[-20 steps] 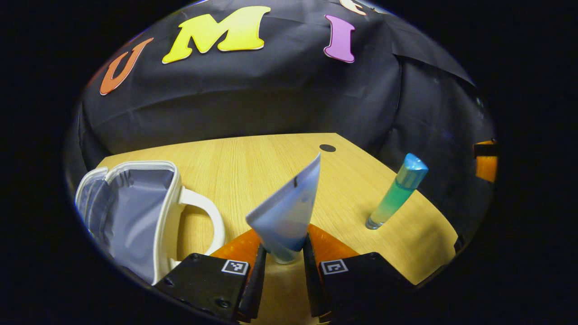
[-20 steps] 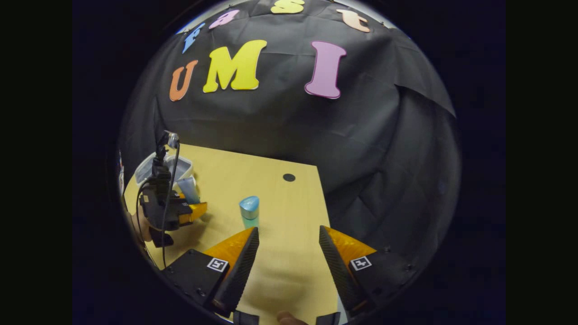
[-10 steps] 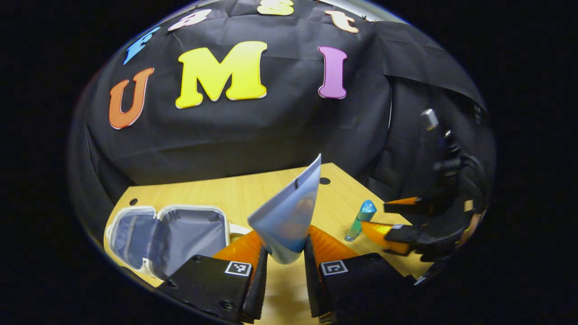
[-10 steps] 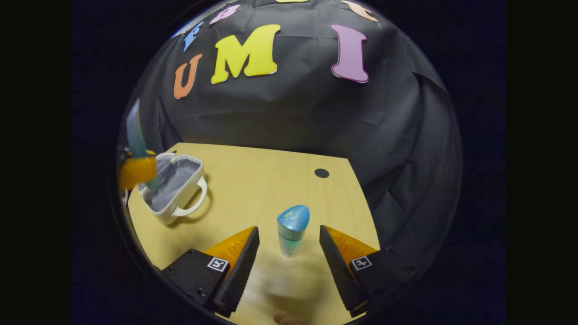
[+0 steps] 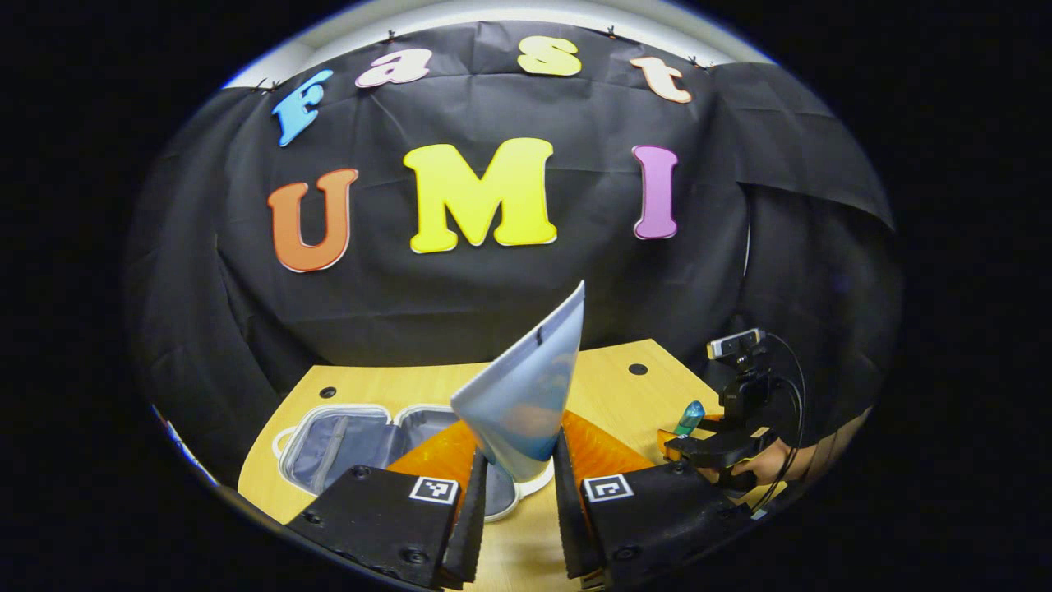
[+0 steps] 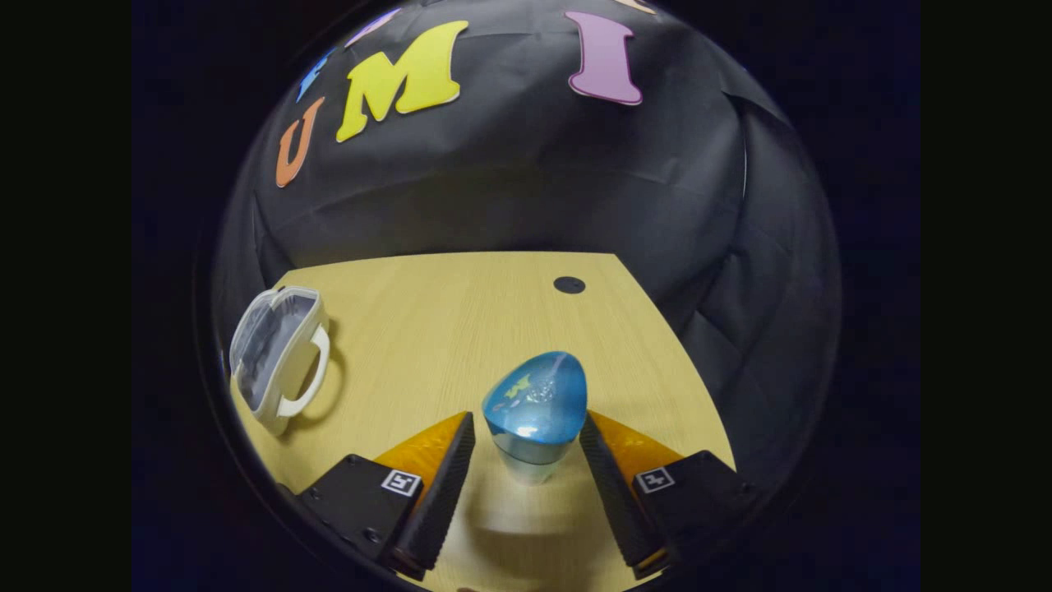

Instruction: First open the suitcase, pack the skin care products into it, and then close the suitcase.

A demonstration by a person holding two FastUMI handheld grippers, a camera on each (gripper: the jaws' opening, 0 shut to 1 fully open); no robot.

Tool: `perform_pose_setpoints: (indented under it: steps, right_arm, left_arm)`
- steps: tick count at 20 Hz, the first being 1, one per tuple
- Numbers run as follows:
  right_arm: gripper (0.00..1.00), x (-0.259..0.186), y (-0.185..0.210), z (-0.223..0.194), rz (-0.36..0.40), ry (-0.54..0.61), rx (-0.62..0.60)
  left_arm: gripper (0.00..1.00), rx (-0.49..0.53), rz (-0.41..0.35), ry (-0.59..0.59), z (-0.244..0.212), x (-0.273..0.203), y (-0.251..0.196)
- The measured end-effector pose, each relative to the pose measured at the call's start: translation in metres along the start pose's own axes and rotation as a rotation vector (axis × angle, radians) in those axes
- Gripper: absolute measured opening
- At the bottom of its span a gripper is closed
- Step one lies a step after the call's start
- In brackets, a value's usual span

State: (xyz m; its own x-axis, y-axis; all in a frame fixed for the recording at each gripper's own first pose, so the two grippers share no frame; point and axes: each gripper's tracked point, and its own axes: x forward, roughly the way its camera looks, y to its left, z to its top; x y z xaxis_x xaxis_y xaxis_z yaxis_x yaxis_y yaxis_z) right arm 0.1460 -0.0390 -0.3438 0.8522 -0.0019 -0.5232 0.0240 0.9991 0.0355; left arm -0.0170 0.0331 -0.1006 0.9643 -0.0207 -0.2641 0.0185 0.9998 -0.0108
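- While the small white suitcase (image 5: 345, 436) is lying open on the wooden bench (image 5: 608, 386), showing its grey lining, the opening step is looking done and the packing is under way.
- The left claw (image 5: 516, 493) is gripping a pale blue squeeze tube (image 5: 526, 395) near its cap end, both fingers pressing on it, with the flat crimped end pointing up and away.
- Seen from the left gripper view, that tube is hanging above the suitcase's near edge, so it is not yet inside; nothing can be made out in the case's compartments, though the claw is hiding part of them.
- Well to the right of the suitcase, the right claw (image 6: 526, 493) is sitting around a blue-capped bottle (image 6: 534, 403) with a clear greenish body, which is standing upright on the bench.
- That claw's fingers (image 6: 440, 485) are bracketing the bottle close on both sides; the right finger looks to be touching the cap, but a thin gap seems to be showing on the left, so I cannot tell whether the grasp is made.
- The same bottle (image 5: 689, 418) is appearing in the left gripper view at the far right of the bench, with the right claw and the person's hand (image 5: 768, 464) around it.
- Judging from this, the suitcase is open, two products are waiting to go in, and the closing is left for last.
- The next move is likely calling for lowering the tube into the open shell and letting go.
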Motion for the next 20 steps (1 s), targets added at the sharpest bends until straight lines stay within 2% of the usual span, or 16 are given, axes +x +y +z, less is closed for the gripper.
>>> perform_pose_setpoints:
  steps: [1, 3, 4, 6, 10, 11, 12, 15, 16, 17, 18, 20]
  right_arm:
    - [0.7, 0.002, 0.001, -0.002, 0.0, 0.005, 0.0]
    - [0.5, -0.009, -0.004, 0.0, -0.033, 0.006, 0.002]
    - [0.42, 0.004, -0.003, -0.003, -0.038, 0.012, -0.002]
    - [0.38, -0.001, 0.001, -0.004, -0.039, 0.031, -0.013]
    - [0.39, -0.026, 0.019, 0.002, -0.023, 0.038, -0.009]
    - [0.39, -0.036, 0.025, 0.007, -0.015, 0.032, -0.009]
    - [0.39, -0.048, 0.034, 0.012, -0.007, 0.025, -0.01]
    - [0.39, -0.083, 0.063, 0.033, 0.029, -0.012, -0.014]
    - [0.38, -0.094, 0.073, 0.037, 0.037, -0.019, -0.026]
    - [0.38, -0.105, 0.082, 0.042, 0.044, -0.024, -0.025]
    - [0.39, -0.118, 0.093, 0.048, 0.054, -0.028, -0.01]
    - [0.38, -0.14, 0.117, 0.053, 0.079, -0.029, 0.005]
  left_arm:
    - [0.41, 0.004, 0.021, 0.003, 0.0, -0.006, 0.01]
    - [0.41, 0.017, 0.067, 0.009, -0.003, -0.016, 0.031]
    - [0.41, 0.016, 0.08, 0.015, -0.006, -0.019, 0.04]
    - [0.41, 0.008, 0.111, 0.036, -0.012, -0.024, 0.058]
    - [0.41, -0.025, 0.155, 0.042, -0.019, -0.022, 0.099]
    - [0.46, -0.039, 0.168, 0.057, -0.027, -0.018, 0.112]
    - [0.41, -0.052, 0.181, 0.074, -0.035, -0.012, 0.123]
    - [0.42, -0.088, 0.225, 0.139, -0.071, 0.012, 0.159]
    - [0.41, -0.099, 0.214, 0.16, -0.083, 0.023, 0.163]
    - [0.46, -0.115, 0.193, 0.183, -0.098, 0.036, 0.164]
    - [0.41, -0.128, 0.157, 0.21, -0.112, 0.05, 0.163]
    - [0.42, -0.141, 0.096, 0.263, -0.14, 0.076, 0.156]
